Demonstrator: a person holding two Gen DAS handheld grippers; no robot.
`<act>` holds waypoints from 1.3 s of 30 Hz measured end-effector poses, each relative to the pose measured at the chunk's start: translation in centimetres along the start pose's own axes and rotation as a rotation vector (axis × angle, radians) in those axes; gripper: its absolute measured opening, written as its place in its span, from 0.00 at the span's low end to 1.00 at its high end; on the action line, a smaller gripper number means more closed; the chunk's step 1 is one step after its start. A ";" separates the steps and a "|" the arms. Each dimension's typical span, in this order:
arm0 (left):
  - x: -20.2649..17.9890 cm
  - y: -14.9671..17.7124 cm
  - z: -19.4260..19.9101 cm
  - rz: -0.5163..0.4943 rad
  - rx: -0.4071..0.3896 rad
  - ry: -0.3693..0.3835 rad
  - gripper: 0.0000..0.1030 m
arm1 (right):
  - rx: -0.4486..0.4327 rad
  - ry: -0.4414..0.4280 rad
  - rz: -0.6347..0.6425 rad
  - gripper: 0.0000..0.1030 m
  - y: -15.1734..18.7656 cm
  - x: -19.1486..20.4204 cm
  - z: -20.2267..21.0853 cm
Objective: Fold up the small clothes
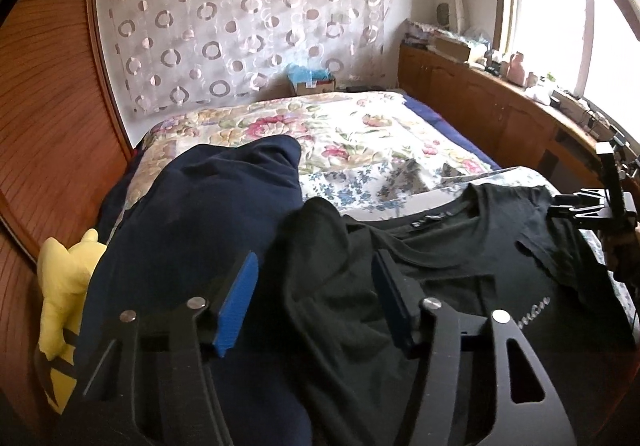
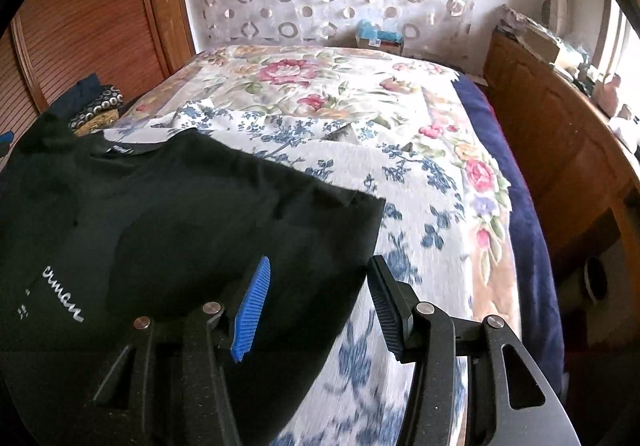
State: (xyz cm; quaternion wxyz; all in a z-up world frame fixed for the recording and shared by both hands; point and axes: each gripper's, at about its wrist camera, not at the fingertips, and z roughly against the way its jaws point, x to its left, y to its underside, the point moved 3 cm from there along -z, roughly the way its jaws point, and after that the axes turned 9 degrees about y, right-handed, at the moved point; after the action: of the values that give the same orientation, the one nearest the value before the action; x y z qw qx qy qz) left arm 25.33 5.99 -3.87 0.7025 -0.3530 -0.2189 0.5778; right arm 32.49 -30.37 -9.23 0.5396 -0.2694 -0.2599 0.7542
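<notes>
A black T-shirt lies front-up across the near end of a bed covered in floral sheets, its collar toward the far side and its two sleeves out to left and right. The job appears to be at the start of a fold, with the shirt spread but no panel yet turned over.

The left claw hovers over the shirt's left sleeve, its blue pads apart with bunched black cloth between them but not pinched. The right claw hovers at the shirt's right edge, pads also apart, one over black fabric and the other over the bedsheet; nothing is gripped.

Next, each claw would likely need to come down and close on a sleeve or side edge, then carry it inward toward the shirt's middle.

White cursive lettering is printed across the chest (only a fragment shows, something like "uman"; the full word cannot be read). A small neck label carries text too tiny to make out.

A navy garment lies to the shirt's left, beside a yellow plush toy.
</notes>
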 end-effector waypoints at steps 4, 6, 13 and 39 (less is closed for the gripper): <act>0.4 -0.4 -1.2 0.006 0.024 0.007 0.58 | -0.002 -0.008 -0.005 0.51 -0.4 0.2 -1.0; 0.6 -0.6 -1.7 0.005 0.033 0.008 0.58 | -0.009 -0.012 -0.006 0.51 -0.8 0.0 -1.3; 0.2 -1.0 -2.4 -0.009 0.072 0.014 0.43 | -0.017 -0.008 -0.002 0.52 -0.4 -0.1 -1.0; -5.3 1.4 9.4 -0.043 -0.146 0.156 0.03 | -0.215 -0.112 0.041 0.07 0.5 1.6 11.4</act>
State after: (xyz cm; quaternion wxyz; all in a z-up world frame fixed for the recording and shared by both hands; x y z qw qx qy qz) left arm 16.44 3.24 1.76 0.7021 -0.4423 -0.2127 0.5159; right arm 23.93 -30.10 -1.58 0.4767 -0.2883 -0.3635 0.7467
